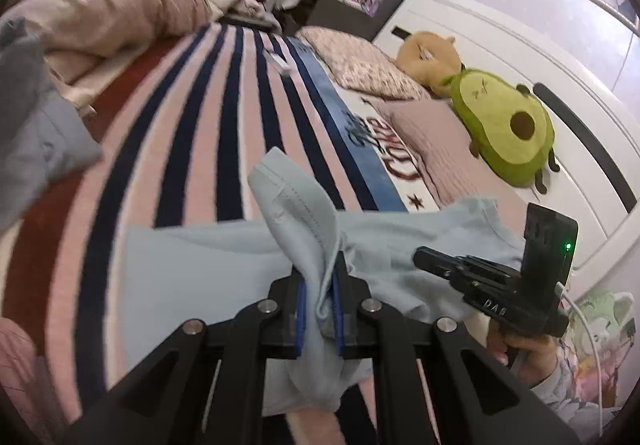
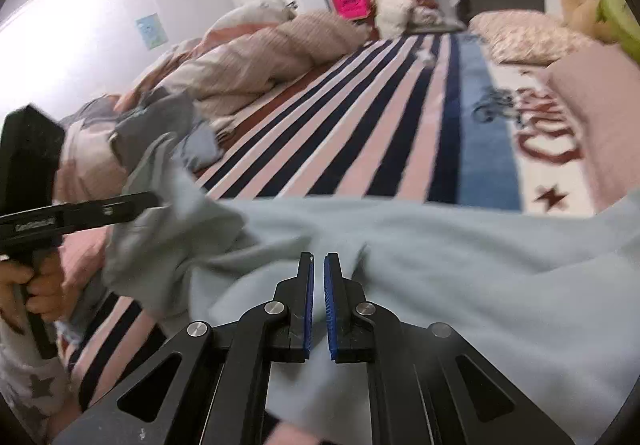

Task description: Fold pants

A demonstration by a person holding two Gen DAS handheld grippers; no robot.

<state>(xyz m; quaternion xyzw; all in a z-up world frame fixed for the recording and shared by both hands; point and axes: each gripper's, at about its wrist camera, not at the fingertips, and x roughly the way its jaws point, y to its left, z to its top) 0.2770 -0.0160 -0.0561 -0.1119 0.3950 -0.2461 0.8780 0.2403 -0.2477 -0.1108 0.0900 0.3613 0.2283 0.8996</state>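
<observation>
Light blue pants (image 1: 192,269) lie spread across the near part of the striped bed. My left gripper (image 1: 320,265) is shut on a bunched fold of the pants, and a hemmed edge (image 1: 288,189) stands up past its fingertips. In the right wrist view the left gripper (image 2: 154,199) lifts that cloth at the left. My right gripper (image 2: 318,257) hovers low over the pants (image 2: 440,265), its blue pads almost together with nothing between them. In the left wrist view the right gripper (image 1: 420,259) sits to the right above the cloth, held by a hand (image 1: 524,353).
A striped bedspread (image 1: 224,117) stretches away ahead. A crumpled pink duvet (image 2: 256,57) and grey clothes (image 2: 152,117) pile up at the left. Pillows (image 1: 360,65), an avocado plush (image 1: 504,125) and a white headboard (image 1: 520,57) stand at the right. A small white item (image 1: 278,63) lies far up the bed.
</observation>
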